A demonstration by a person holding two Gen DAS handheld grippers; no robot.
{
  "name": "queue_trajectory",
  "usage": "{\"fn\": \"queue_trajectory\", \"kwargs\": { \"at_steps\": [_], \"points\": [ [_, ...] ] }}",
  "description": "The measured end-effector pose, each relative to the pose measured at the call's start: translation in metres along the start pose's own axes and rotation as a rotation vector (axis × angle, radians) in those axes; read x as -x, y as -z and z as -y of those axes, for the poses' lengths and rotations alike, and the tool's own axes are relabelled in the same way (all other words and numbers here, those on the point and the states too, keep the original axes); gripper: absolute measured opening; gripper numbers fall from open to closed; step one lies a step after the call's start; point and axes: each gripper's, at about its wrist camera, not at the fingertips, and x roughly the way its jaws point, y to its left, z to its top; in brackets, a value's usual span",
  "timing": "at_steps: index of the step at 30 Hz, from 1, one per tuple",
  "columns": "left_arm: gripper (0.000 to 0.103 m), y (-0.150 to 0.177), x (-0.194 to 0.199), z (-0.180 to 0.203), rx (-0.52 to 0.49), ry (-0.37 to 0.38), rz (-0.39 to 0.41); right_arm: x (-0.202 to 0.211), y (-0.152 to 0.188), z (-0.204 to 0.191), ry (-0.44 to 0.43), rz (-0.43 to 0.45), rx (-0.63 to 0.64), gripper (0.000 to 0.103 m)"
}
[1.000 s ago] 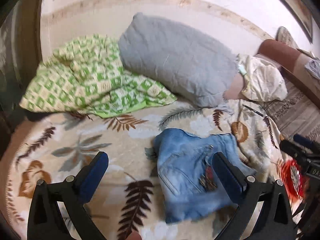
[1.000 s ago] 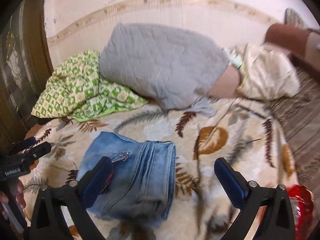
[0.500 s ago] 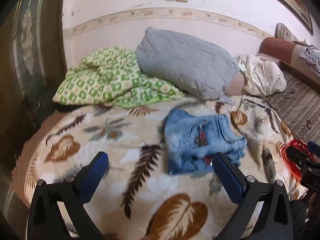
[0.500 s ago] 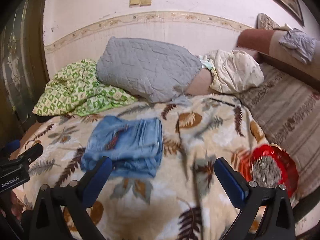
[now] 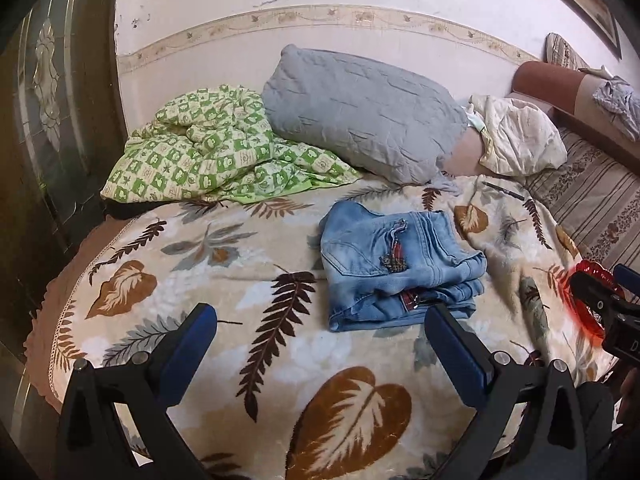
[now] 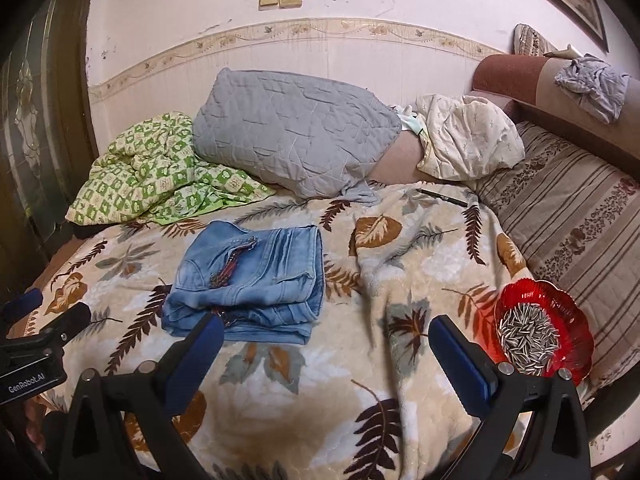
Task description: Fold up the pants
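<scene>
Seemingly folded: pants lie ahead of both grippers

Pants (image 5: pixel 400 268) rest stacked on the bed (image 5: pixel 224 280), ahead-right of the left hand-held gripper (image 5: pixel 320 340), ahead-left of the right hand-held gripper (image 6: pixel 326 346). Both gape apart, empty; left looks nearer.

Leaf-print blanket (image 6: pixel 400 360) bears folded jeans (image 6: pixel 256 284), red seed dish (image 6: pixel 544 340), pen (image 6: pixel 442 197), grey pillow (image 6: pixel 288 136).

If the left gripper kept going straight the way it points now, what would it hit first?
Most likely the leaf-print blanket just short of the folded jeans; the open left gripper aims slightly down. Depth is uncertain.
</scene>
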Motion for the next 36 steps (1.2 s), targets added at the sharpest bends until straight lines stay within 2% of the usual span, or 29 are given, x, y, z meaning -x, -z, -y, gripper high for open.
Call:
{"fn": "queue_trajectory", "kwargs": {
  "at_steps": [36],
  "points": [
    [0.103,-0.0077,0.0052,0.0007,0.000,0.013,0.000,-0.0016,-0.0067,-0.0043,-0.018,-0.010,0.027,0.103]
  ]
}}
